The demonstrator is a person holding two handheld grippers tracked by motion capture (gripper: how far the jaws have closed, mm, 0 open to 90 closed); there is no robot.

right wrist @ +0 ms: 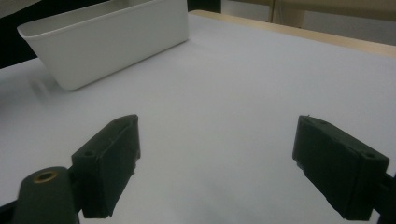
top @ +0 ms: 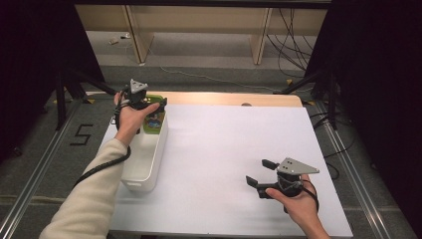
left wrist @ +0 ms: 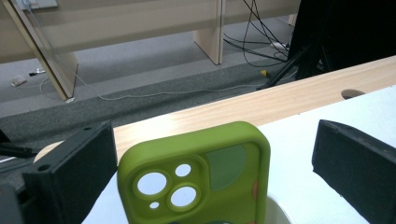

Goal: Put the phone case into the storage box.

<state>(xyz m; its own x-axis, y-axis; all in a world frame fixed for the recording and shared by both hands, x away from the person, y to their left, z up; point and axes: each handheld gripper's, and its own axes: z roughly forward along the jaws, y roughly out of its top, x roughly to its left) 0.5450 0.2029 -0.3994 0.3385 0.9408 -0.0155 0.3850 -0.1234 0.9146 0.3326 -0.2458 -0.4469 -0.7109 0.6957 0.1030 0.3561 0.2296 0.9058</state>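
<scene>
A green phone case (left wrist: 196, 177) with camera cut-outs stands upright between the jaws of my left gripper (left wrist: 215, 154), with a gap on either side, so that gripper is open. From above, the green phone case (top: 154, 119) sits at the far end of a white bin (top: 160, 149), and the left gripper (top: 149, 105) hovers right over it. The bin's rim (left wrist: 276, 210) shows just below the case. My right gripper (top: 256, 171) is held over the white table near the front right, open with nothing between its jaws (right wrist: 217, 140).
The long white bin (right wrist: 112, 42) lies along the table's left side. A white sheet (top: 234, 144) covers the table, with a wooden strip (top: 224, 98) at the far edge. Cables and wooden legs are on the floor beyond.
</scene>
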